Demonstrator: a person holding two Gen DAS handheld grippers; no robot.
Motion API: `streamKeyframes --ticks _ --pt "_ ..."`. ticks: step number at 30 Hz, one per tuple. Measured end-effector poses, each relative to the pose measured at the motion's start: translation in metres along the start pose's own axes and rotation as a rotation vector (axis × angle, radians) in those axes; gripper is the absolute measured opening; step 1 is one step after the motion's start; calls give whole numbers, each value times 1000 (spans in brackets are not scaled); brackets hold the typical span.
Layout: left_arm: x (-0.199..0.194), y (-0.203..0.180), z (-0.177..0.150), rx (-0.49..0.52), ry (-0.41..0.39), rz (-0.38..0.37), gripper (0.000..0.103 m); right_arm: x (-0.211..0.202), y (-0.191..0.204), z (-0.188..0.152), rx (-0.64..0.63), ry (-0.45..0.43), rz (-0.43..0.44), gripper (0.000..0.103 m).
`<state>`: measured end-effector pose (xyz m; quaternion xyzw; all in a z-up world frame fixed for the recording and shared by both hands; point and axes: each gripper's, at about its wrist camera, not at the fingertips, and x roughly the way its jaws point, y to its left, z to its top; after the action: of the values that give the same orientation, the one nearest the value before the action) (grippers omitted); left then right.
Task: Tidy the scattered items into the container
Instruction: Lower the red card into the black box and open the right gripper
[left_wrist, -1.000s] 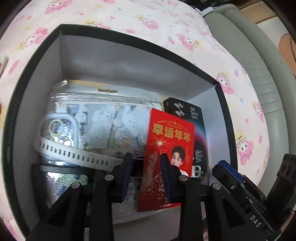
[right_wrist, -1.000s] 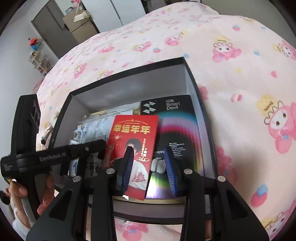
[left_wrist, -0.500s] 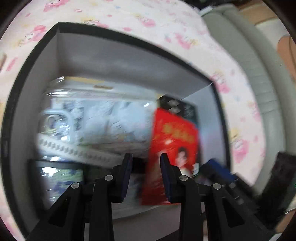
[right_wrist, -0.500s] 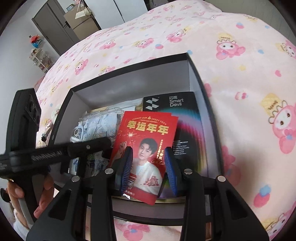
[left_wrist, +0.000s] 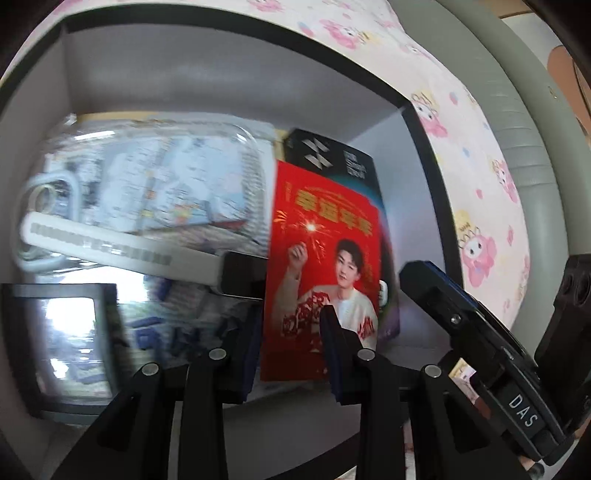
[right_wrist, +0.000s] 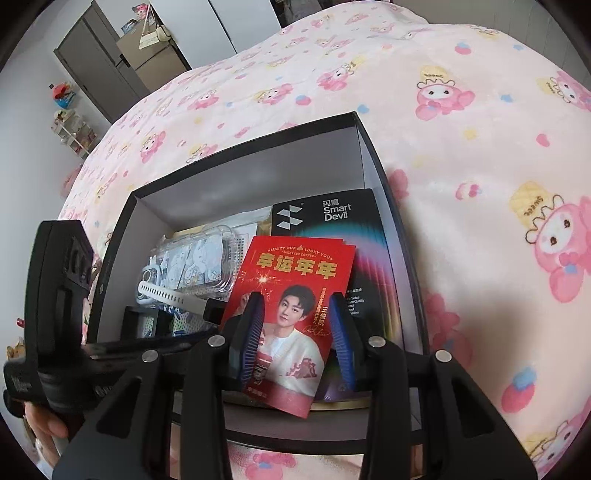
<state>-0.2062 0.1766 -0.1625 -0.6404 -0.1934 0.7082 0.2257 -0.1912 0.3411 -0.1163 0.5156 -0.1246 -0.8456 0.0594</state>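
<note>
A bed (right_wrist: 461, 147) in pink cartoon sheets carries my black box (right_wrist: 364, 155). The red card (right_wrist: 295, 317) lies inside, on the Smart Devil package (right_wrist: 332, 214). My right gripper (right_wrist: 297, 338) and left gripper (left_wrist: 290, 350) both stand part open, holding nothing.

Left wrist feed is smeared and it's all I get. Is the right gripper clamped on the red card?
Observer: Doesn't look so. In the right wrist view the right gripper has its pads apart; the red card lies beyond them, wider than the gap.
Operator: Where's the card sitting?
Observer: Inside the box, skewed, covering the lower left of the black pack labelled Smart Devil.
</note>
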Motion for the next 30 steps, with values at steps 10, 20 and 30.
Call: streamKeyframes --ticks 10,20,30 --pt "-14 17 -10 -47 -74 31 26 -2 -1 2 6 -9 5 37" --pt "13 -8 -10 13 40 -81 25 -7 -6 2 30 -21 32 37" --pt "-39 29 -25 -19 -93 74 26 29 40 -2 -198 122 34 41"
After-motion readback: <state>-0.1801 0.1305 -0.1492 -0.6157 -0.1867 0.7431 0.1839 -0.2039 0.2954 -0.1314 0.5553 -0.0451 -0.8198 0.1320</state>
